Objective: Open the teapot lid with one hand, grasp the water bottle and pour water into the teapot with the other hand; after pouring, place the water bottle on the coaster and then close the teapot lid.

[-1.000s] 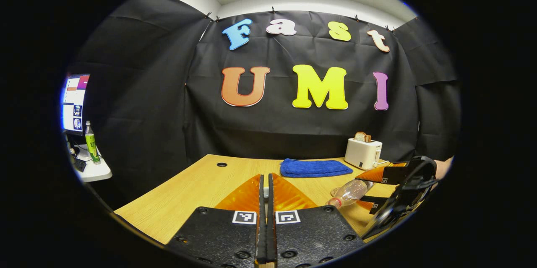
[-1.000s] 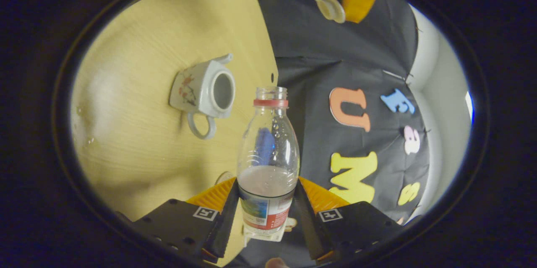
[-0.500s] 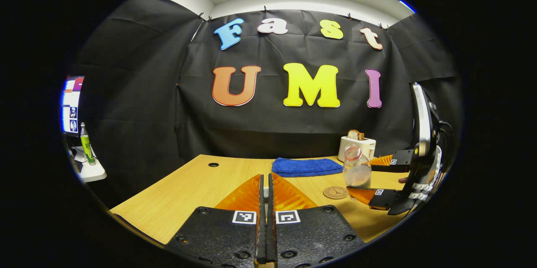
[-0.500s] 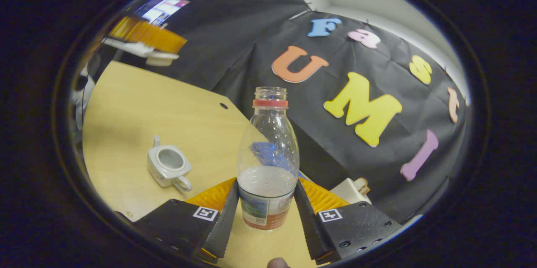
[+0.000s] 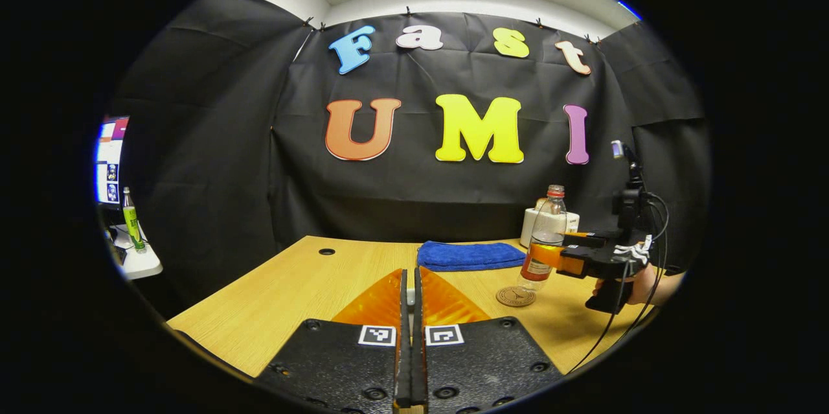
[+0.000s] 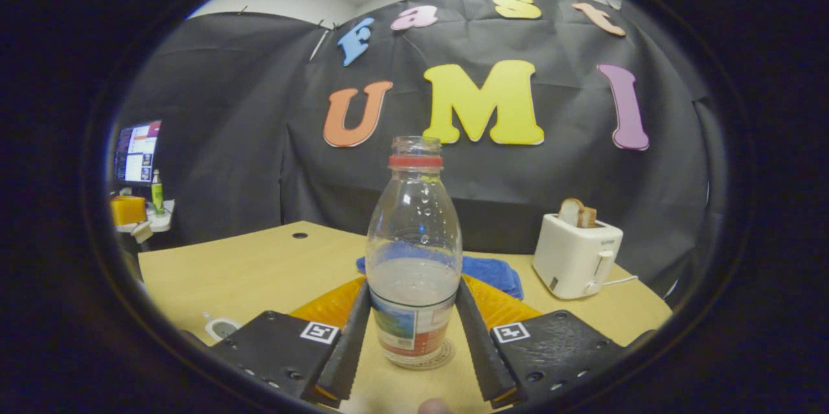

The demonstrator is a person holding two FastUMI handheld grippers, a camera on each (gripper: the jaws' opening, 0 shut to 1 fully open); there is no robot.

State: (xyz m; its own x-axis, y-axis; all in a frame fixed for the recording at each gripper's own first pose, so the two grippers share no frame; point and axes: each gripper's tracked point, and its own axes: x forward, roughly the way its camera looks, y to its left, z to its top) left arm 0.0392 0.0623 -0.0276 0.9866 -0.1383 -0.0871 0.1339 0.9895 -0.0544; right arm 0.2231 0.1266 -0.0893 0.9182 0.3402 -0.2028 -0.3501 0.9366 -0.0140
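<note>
Bottle (image 6: 414,252) upright above coaster (image 6: 424,359); towel (image 6: 492,273), toaster (image 6: 575,255) behind.

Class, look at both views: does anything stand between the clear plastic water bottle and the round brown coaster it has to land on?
Nothing visible does. The clear plastic water bottle, gripped by the right gripper, hangs upright just above the round brown coaster.

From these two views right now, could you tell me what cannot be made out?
- Right gripper view: teapot cut off by the right gripper; its opening is hidden.
- Left gripper view: what the shut left gripper pinches is hidden between its fingers.
- Both views: whether the water bottle touches the coaster is unclear.
</note>
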